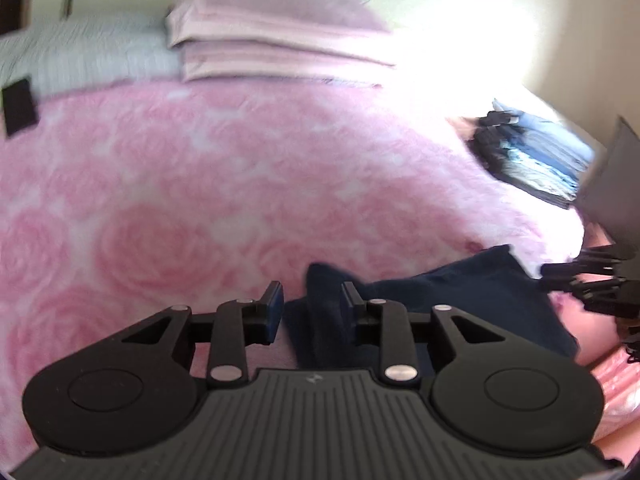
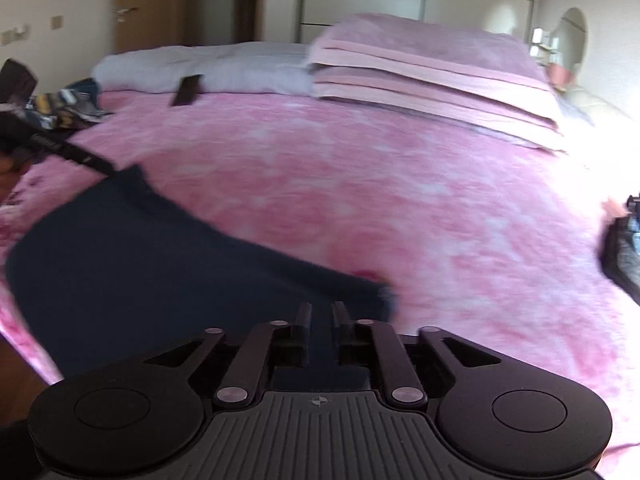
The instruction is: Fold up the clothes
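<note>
While both views blur, one navy garment (image 2: 168,264) lies on the near edge of the pink rose-patterned blanket (image 1: 208,184). One left gripper (image 1: 312,304) hangs with jaws parted over a raised fold of it, pads not pressing. One right gripper (image 2: 320,320) hovers narrowly parted above the cloth, nothing pinched. Farther off sit one pile of folded clothes (image 1: 536,156), one stack of pink bedding (image 2: 432,76) and one dark flat object (image 2: 187,90). No writing is readable.
</note>
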`<action>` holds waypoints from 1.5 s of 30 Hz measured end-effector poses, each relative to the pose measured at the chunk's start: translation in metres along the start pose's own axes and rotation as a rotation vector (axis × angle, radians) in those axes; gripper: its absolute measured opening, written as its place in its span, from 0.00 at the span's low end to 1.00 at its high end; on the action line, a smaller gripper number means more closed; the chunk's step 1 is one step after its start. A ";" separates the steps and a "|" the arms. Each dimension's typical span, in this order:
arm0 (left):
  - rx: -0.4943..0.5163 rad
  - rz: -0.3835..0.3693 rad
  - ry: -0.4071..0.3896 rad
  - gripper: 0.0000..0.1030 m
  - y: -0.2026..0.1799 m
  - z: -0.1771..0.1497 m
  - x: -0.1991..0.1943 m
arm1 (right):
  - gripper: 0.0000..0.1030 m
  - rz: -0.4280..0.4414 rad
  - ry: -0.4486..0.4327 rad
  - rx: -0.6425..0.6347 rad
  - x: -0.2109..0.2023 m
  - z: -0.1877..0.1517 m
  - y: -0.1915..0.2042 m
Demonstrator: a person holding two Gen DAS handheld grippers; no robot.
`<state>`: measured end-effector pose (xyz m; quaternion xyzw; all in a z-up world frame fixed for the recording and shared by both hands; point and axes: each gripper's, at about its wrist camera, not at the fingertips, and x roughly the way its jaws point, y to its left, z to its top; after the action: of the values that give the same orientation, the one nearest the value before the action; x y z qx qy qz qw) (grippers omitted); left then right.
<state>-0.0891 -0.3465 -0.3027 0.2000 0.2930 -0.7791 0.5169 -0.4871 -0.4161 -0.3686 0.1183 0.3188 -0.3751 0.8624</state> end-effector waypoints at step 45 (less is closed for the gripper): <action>0.052 -0.031 0.188 0.08 -0.006 0.003 0.085 | 0.28 0.241 0.026 -0.069 0.059 0.037 0.064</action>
<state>-0.1271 -0.4053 -0.3507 0.2809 0.3230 -0.7722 0.4695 -0.3936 -0.4217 -0.3800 0.1309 0.3264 -0.2561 0.9004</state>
